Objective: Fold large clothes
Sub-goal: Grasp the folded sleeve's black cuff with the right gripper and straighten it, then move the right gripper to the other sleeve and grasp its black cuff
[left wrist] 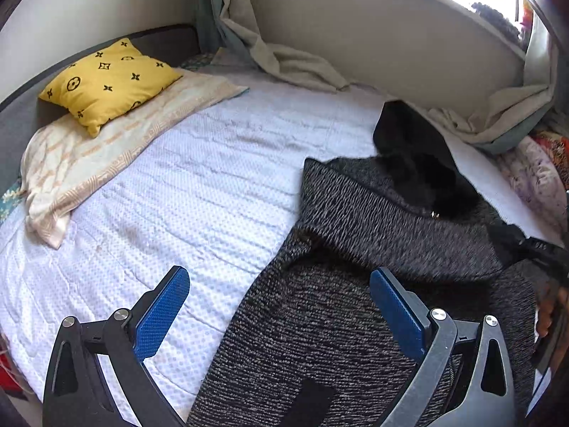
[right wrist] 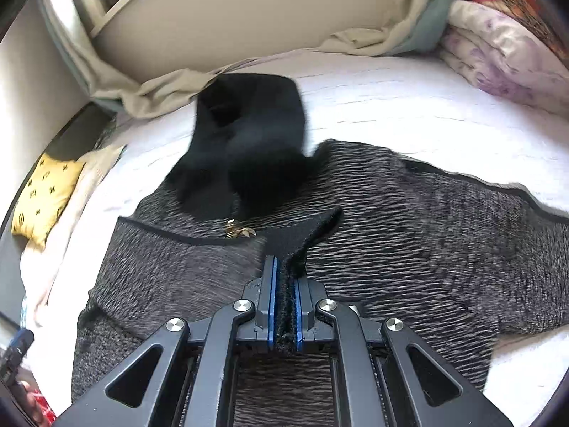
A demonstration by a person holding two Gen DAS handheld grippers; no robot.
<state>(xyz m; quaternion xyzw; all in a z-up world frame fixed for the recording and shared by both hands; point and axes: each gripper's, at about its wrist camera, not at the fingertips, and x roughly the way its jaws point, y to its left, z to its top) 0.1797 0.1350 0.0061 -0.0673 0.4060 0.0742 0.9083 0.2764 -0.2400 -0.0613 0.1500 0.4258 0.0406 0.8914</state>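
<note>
A large grey-and-black marled knit garment [right wrist: 409,220] with black edge trim lies spread on the bed, across the white quilted bedspread [left wrist: 199,178]. A black fabric part of it [right wrist: 249,142], blurred in the right wrist view, stands bunched up at its far side, and a small gold-coloured metal piece [right wrist: 240,232] sits at the base of that black part. In the left wrist view the same garment [left wrist: 355,302] fills the lower right, with the black part [left wrist: 416,163] rising behind it.

The right tongs [right wrist: 284,267] are closed tight on a black trimmed edge of the garment [right wrist: 302,235]; the fabric is pinched between the blue pads and lifted off the rest of the knit. The left tongs [left wrist: 281,284] stand wide apart with nothing gripped: one blue pad [left wrist: 161,316] is over the bedspread, the other [left wrist: 398,316] over the knit fabric.

Further out, a yellow square cushion with black motifs [left wrist: 106,82] rests on a cream towel with a tan patterned border [left wrist: 106,156] at the head of the bed. Beige and teal curtains [left wrist: 284,57] pool along the wall side of the mattress. A folded white blanket with purple flowers [right wrist: 505,53] lies at the far right corner in the right wrist view.
</note>
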